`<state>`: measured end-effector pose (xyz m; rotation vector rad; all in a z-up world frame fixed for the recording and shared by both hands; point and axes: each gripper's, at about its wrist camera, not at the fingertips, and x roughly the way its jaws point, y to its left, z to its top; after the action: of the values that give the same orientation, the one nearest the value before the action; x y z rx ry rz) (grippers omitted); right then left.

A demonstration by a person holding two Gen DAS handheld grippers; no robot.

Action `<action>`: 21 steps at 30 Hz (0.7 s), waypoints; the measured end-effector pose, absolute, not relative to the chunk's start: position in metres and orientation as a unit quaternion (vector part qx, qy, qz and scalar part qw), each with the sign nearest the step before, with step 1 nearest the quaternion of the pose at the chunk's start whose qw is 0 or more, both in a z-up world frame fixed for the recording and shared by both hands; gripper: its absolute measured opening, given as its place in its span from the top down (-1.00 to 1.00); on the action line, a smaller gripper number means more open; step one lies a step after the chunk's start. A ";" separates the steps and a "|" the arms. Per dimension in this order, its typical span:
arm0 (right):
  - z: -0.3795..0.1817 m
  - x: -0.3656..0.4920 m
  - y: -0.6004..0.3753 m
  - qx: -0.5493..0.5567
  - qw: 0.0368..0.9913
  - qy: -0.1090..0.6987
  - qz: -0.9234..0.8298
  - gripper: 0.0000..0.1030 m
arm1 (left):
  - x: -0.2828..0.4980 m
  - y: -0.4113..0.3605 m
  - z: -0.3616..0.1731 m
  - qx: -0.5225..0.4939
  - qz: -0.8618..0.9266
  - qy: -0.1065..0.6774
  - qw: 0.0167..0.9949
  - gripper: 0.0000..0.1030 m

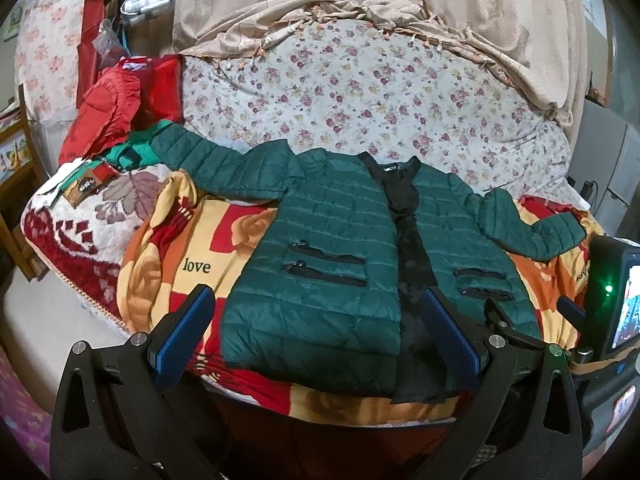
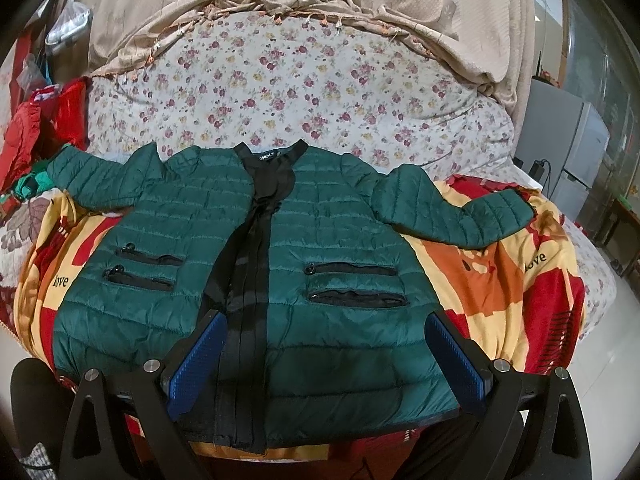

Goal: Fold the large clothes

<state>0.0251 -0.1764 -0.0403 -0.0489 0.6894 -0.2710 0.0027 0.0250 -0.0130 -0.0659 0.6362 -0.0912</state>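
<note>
A dark green quilted jacket [image 1: 320, 240] with a black zip band lies flat, front up, on a red and yellow blanket [image 1: 192, 248], both sleeves spread out. It also shows in the right wrist view [image 2: 312, 240]. My left gripper [image 1: 320, 304] is open and empty, hovering above the jacket's left front panel near the hem. My right gripper [image 2: 324, 328] is open and empty, above the jacket's right front panel near the hem. The right gripper's body [image 1: 612, 300] shows at the right edge of the left wrist view.
A floral bedcover [image 1: 360, 92] and beige drape [image 1: 400, 8] lie behind the jacket. Red clothes [image 1: 116, 108] and a green garment [image 1: 132, 152] pile at the far left. A grey cabinet [image 2: 568, 148] stands at the right. The bed's front edge is just below the jacket hem.
</note>
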 end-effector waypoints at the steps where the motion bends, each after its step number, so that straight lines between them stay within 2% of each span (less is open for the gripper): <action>1: -0.041 0.025 -0.176 -0.024 0.932 0.338 -0.132 -0.91 | 0.003 0.026 -0.015 -0.034 -0.043 0.316 0.947 -0.99; 14: -0.051 0.037 -0.176 -0.024 0.925 0.359 -0.122 -0.91 | 0.025 0.034 -0.019 -0.027 -0.012 0.332 0.943 -0.99; 21: -0.056 0.055 -0.179 -0.025 0.923 0.369 -0.108 -0.91 | 0.058 0.072 -0.024 -0.028 0.049 0.335 0.941 -0.99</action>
<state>0.0554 -0.1790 -0.0559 -0.0511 0.7584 -0.2213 0.0578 0.0719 -0.0236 -0.0571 0.6827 0.1004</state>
